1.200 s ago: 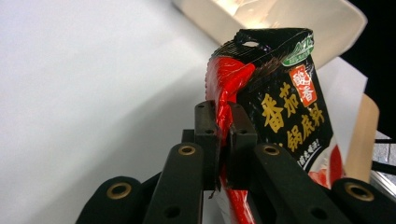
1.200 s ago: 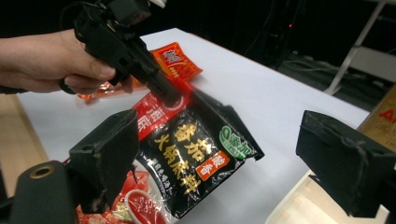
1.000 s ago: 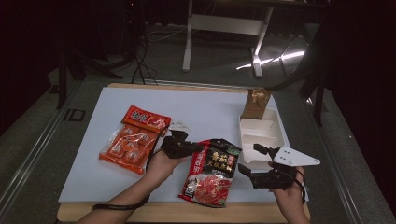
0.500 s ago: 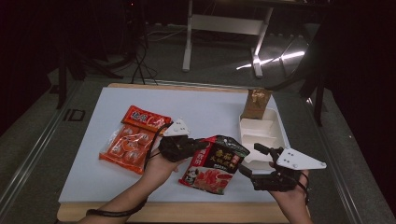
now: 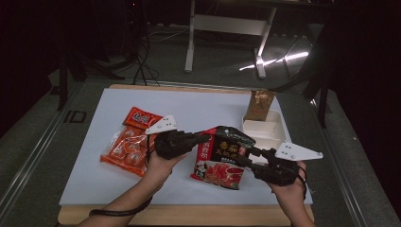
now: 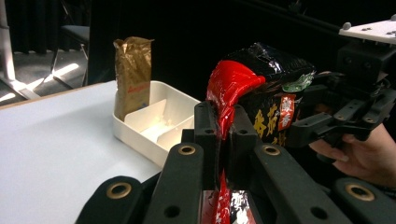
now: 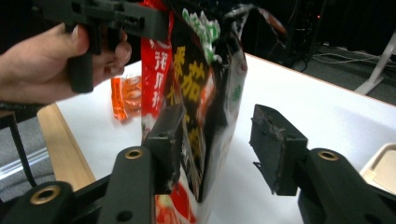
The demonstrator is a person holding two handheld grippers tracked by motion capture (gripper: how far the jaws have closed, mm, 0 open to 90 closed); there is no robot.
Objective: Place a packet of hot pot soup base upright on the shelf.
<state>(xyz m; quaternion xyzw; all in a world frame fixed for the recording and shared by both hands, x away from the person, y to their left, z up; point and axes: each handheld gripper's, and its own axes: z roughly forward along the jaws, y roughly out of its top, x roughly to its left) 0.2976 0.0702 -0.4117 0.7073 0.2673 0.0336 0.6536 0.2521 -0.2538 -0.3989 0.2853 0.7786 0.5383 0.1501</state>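
Now, left of the tray (image 5: 265, 130), my left gripper (image 5: 204, 138) is clamped on the black-red pouch (image 5: 222, 156) edge, holding it lifted and tilted just beside the tray. My right gripper (image 5: 245, 155) sits nearer the tray, its jaws have just been closing, pouch between them, one pad still apart, so not gripping yet.

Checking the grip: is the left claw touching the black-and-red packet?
Touching. The left gripper view shows the left claw shut on the packet's red edge.
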